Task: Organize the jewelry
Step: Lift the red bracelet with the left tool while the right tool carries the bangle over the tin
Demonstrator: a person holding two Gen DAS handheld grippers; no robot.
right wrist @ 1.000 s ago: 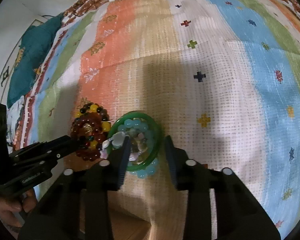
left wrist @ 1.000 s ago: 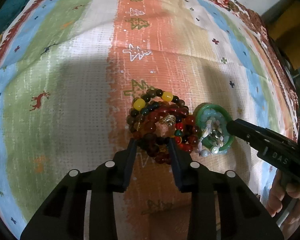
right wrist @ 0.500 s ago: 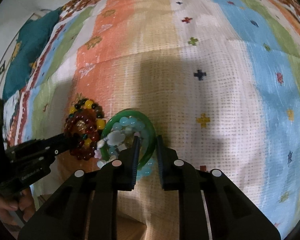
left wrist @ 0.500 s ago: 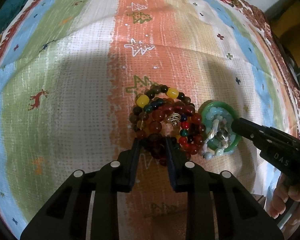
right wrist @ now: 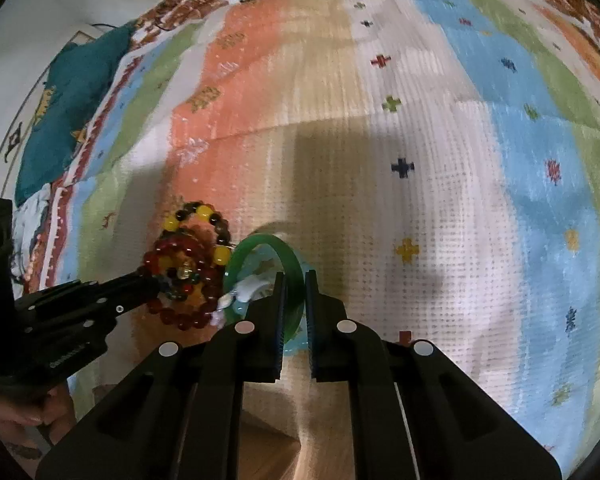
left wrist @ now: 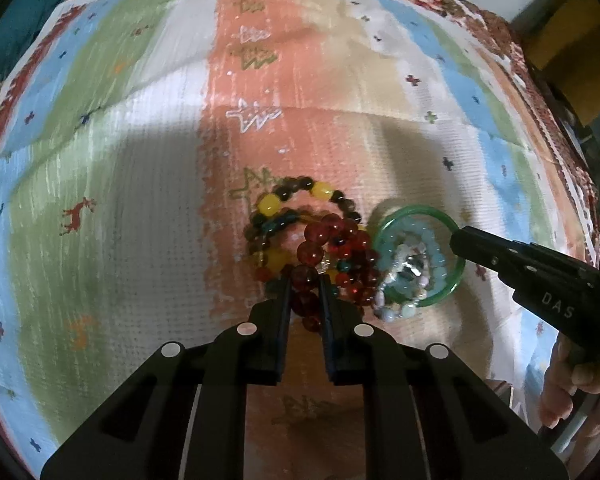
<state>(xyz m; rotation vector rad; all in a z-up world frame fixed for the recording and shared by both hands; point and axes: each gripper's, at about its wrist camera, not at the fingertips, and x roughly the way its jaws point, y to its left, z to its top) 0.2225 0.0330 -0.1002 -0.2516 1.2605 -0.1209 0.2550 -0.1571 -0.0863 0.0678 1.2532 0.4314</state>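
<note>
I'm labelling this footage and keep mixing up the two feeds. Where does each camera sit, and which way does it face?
Left wrist view: on the left gripper, looking steeply down its jaws, shut on the red bead bracelet; the right gripper and fingers show at right.
Right wrist view: on the right gripper, looking steeply down its jaws, shut on the green bangle; the left gripper and a hand show at left.
Shared: bracelet pile, bangle, striped cloth.

I am pinching my left black two-finger gripper [left wrist: 304,280] nearly closed; my right black two-finger gripper [right wrist: 293,280] is clamping tight, both angling steeply downward.
</note>
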